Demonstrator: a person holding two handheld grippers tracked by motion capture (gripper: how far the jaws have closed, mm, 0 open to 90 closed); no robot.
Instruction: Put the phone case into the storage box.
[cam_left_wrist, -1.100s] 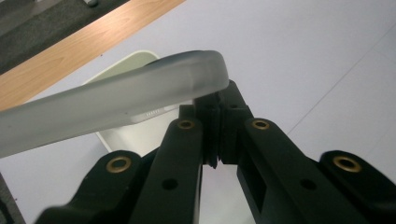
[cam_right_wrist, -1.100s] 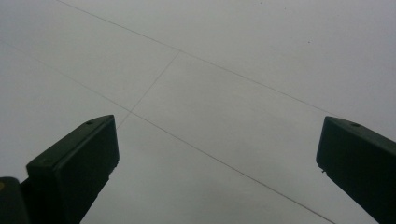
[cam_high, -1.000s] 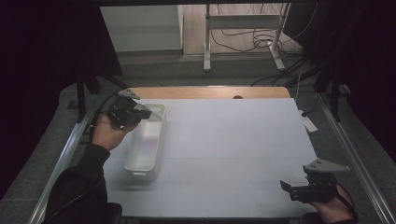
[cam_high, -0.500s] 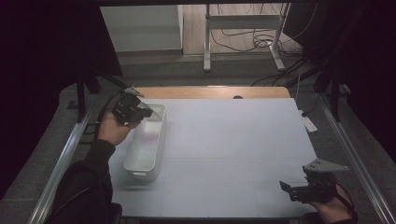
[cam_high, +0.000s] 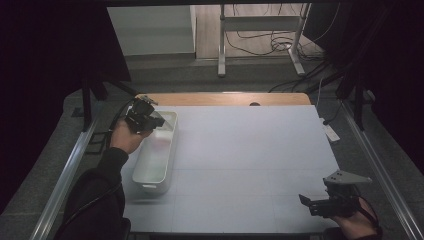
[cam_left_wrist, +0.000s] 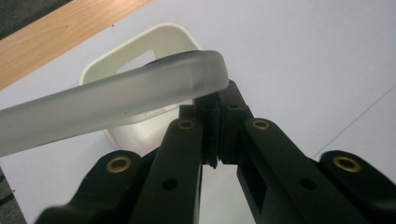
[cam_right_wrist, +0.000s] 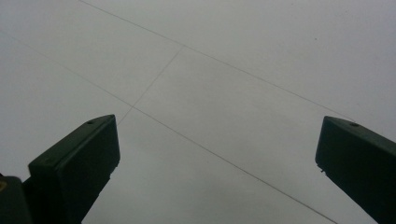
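The left claw (cam_left_wrist: 218, 140) is clamped on a translucent, frosted lid (cam_left_wrist: 107, 100), a thin smooth sheet with a rounded corner and a raised rim; the black jaws pinch its edge near that corner. In the high view the left claw (cam_high: 150, 120) holds the lid (cam_high: 164, 125) tilted over the far end of the tub (cam_high: 155, 172). The tub is white plastic, long and narrow, with rounded corners, a glossy inner wall and a handle cut-out at its end; seen from the left gripper view, the tub (cam_left_wrist: 154, 44) lies just beyond the lid. It sits at the left side of the bench (cam_high: 250, 150).

The right claw (cam_high: 312, 202) hovers near the bench's near right corner, well apart from the tub, its jaws wide apart over bare surface. A grey three-cornered plate (cam_high: 347, 177) tops it.

The bench top is a matte, pale grey-white sheet crossed by faint thin lines (cam_right_wrist: 187, 140). A strip of light wood (cam_high: 225, 98) shows along its far edge. Metal rails (cam_high: 70, 170) run down both sides. Beyond lie a grey floor, a metal stand (cam_high: 260, 37) and loose dark cables (cam_high: 270, 45); the room's sides are dark.
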